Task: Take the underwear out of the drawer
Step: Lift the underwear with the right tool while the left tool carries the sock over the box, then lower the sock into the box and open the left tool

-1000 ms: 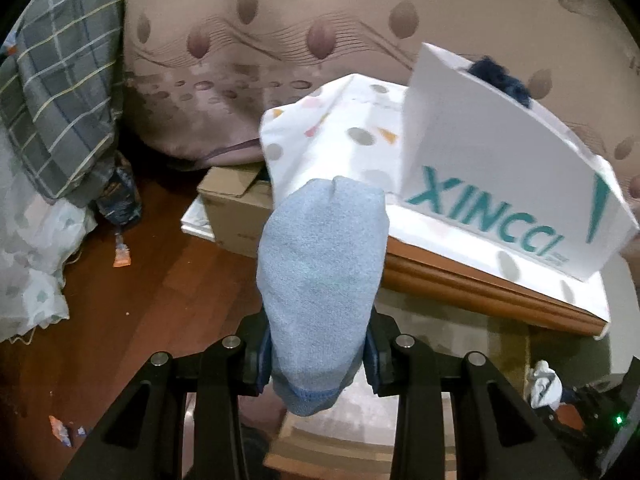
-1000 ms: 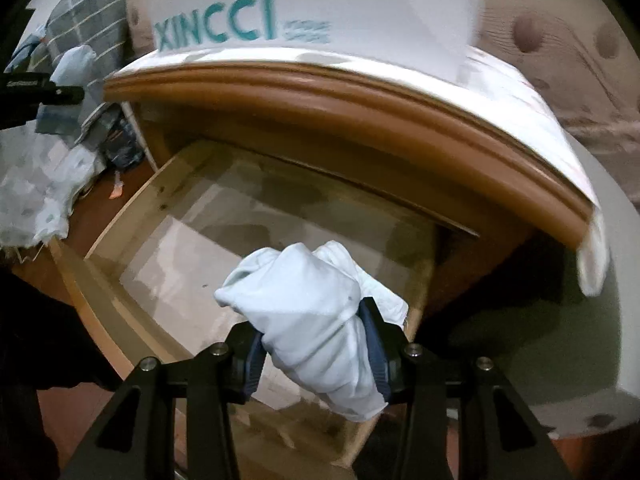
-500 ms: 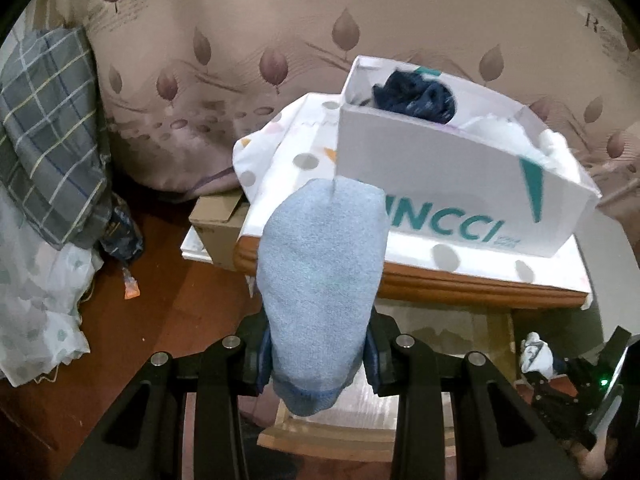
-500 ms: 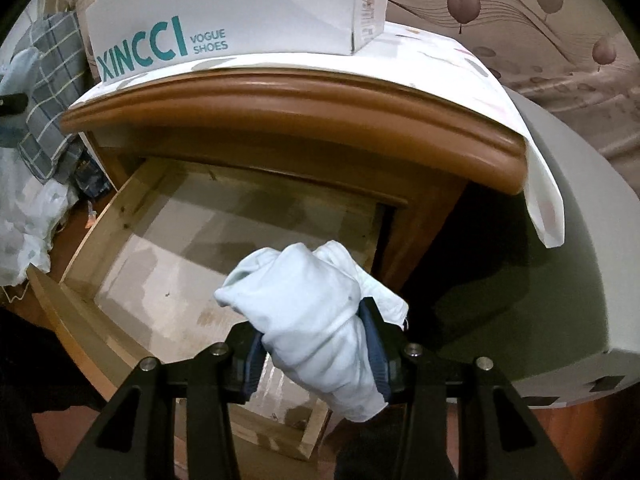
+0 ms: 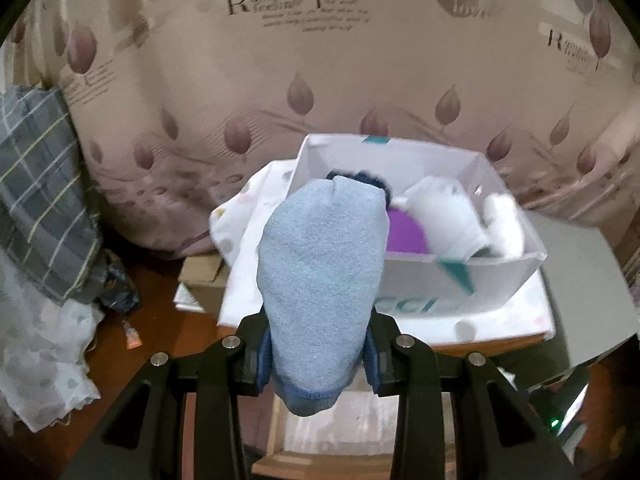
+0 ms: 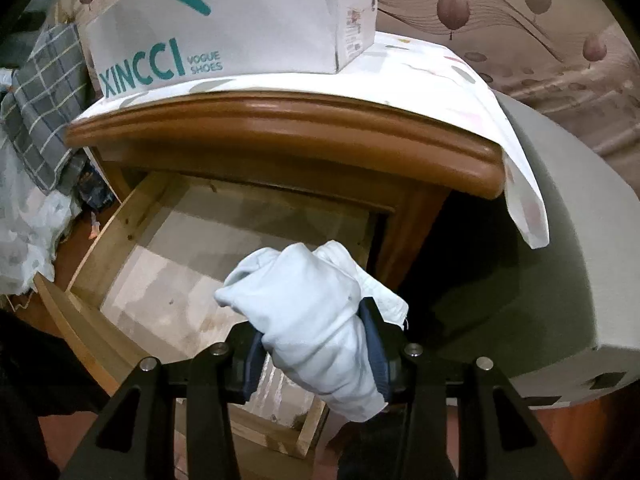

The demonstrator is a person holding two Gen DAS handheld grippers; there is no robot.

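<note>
Left gripper (image 5: 318, 354) clamped blue underwear (image 5: 320, 280) above shoebox (image 5: 500, 280); right gripper (image 6: 316, 354) clamped white underwear (image 6: 316, 320) over emptied drawer (image 6: 104, 240). We judged transfer step; next: drop into box.

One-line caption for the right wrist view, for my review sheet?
Right gripper clamps pale blue underwear above the open wooden drawer, below a white shoebox.
</note>
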